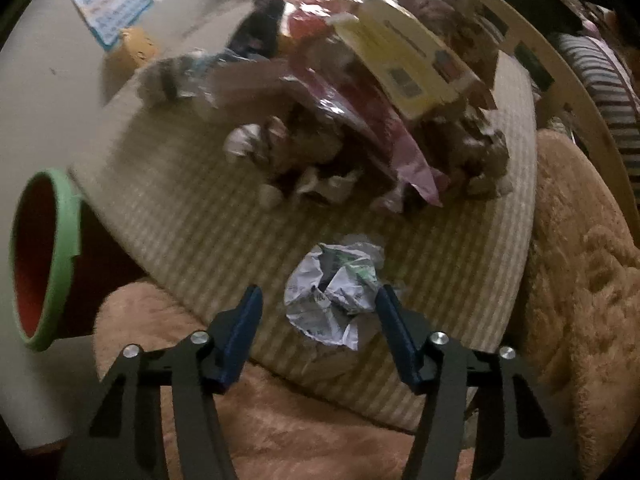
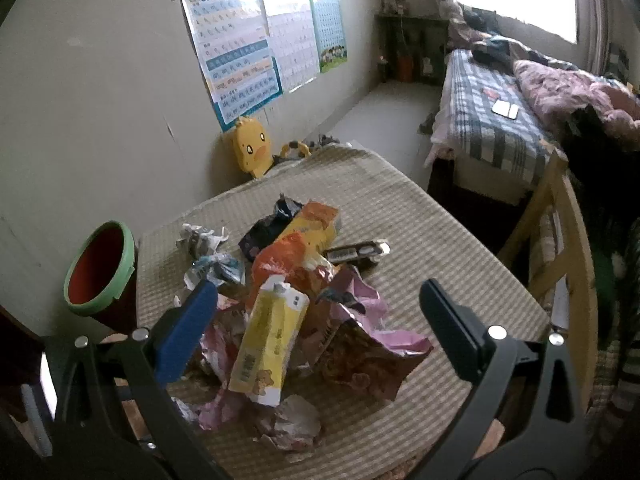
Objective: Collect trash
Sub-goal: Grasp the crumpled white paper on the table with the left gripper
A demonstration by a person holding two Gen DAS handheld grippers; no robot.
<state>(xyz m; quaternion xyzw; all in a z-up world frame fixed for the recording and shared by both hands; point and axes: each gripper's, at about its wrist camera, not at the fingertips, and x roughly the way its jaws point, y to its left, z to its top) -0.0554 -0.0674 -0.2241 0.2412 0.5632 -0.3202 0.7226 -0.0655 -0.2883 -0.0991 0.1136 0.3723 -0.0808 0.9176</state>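
Trash lies heaped on a striped mat point(image 2: 420, 216), and one crumpled paper ball point(image 1: 334, 294) sits apart from the heap, right between the left gripper's point(image 1: 318, 312) blue fingers point(image 1: 240, 340). That gripper points steeply down at the ball. Its right finger looks to touch the paper's edge; the left finger stands clear of it, so the jaws are not yet clamped on anything. The stray ball is probably the easy first pick, since nothing overlaps it.

The right gripper point(image 2: 320, 312) hangs released and wide above the near side of the heap point(image 2: 296, 292), with a yellow carton point(image 2: 266, 344) and pink wrapper point(image 2: 360, 320) between and beyond its fingers. It holds nothing. Standing that wide suits the bulky carton, if that is its target.

A bin point(image 2: 100, 266) with a green rim stands off to the left of both grippers, beside the mat's edge, its mouth tilted towards the heap, handy for a short carry. Nothing visible has gone in yet; its inside looks bare as far as shown.
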